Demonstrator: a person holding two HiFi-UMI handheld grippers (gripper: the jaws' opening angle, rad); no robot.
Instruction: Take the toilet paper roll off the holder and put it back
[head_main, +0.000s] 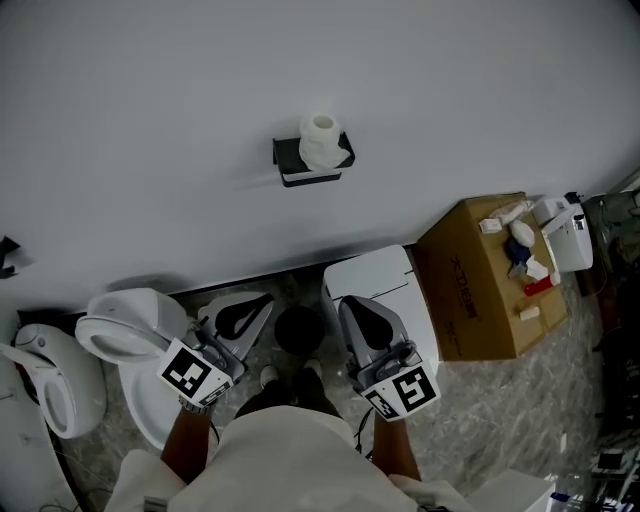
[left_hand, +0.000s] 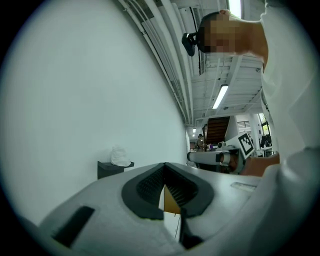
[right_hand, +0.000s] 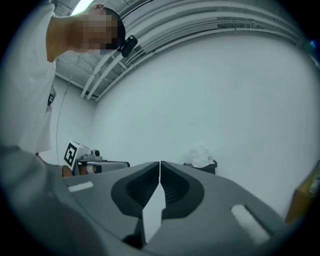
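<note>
A white toilet paper roll (head_main: 320, 139) stands upright on a black wall holder (head_main: 311, 175), high on the plain white wall. Both grippers are held low and well short of it, near the person's body. My left gripper (head_main: 262, 302) is shut with nothing in it, and so is my right gripper (head_main: 349, 304). In the left gripper view the roll (left_hand: 120, 156) and holder (left_hand: 113, 169) lie left of the closed jaw tips (left_hand: 164, 165). In the right gripper view the roll (right_hand: 201, 154) on its holder (right_hand: 202, 166) sits right of the shut jaw tips (right_hand: 159, 163).
A white toilet (head_main: 128, 343) stands at the lower left. A white cabinet top (head_main: 383, 281) lies under the right gripper. To its right is a cardboard box (head_main: 478, 291) with several small items on top. A dark round object (head_main: 299, 329) rests on the floor between the grippers.
</note>
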